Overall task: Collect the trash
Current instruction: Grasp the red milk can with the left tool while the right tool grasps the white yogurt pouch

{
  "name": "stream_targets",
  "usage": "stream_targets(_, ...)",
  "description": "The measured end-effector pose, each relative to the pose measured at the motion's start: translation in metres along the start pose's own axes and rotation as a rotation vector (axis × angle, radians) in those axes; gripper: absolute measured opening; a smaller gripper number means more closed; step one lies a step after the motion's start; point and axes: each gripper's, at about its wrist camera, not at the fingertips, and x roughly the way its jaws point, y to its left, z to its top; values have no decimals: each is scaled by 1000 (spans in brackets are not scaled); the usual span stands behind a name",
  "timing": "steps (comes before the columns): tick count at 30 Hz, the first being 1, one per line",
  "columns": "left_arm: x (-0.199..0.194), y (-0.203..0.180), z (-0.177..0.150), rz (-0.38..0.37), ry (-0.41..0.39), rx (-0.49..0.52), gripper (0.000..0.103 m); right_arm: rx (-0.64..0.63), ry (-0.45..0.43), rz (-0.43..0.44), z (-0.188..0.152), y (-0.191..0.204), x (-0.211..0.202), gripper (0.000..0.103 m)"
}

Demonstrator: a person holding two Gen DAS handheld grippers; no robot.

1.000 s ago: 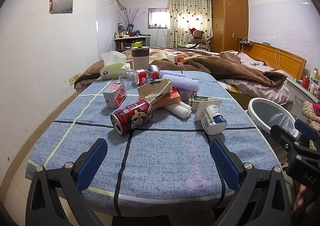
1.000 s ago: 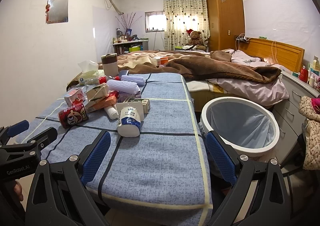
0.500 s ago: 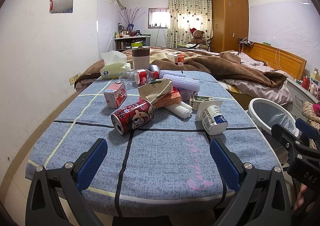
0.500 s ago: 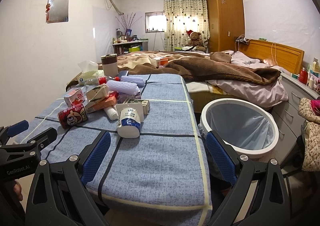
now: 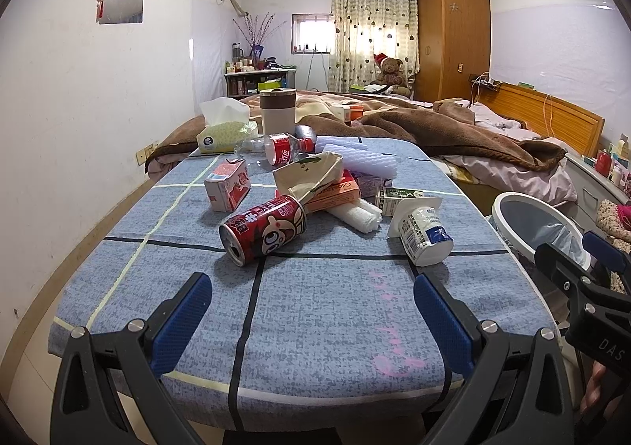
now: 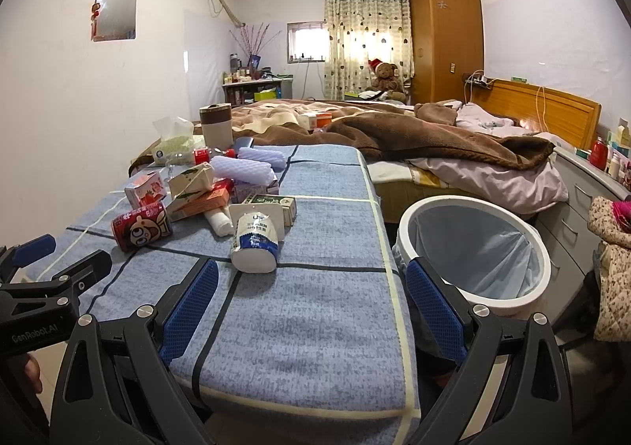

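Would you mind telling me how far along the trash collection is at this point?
Nothing looks done: the bin shows only its liner. Nothing is in hand; the left claw and right claw are both open, short of the pile. The red can, yogurt cup and cartons remain on the blue cover.
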Motion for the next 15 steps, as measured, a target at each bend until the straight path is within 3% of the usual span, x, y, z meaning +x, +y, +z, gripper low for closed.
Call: stream_targets(15,43,32,14,-34,70,47,103,-16,84,58,14,21,52,98)
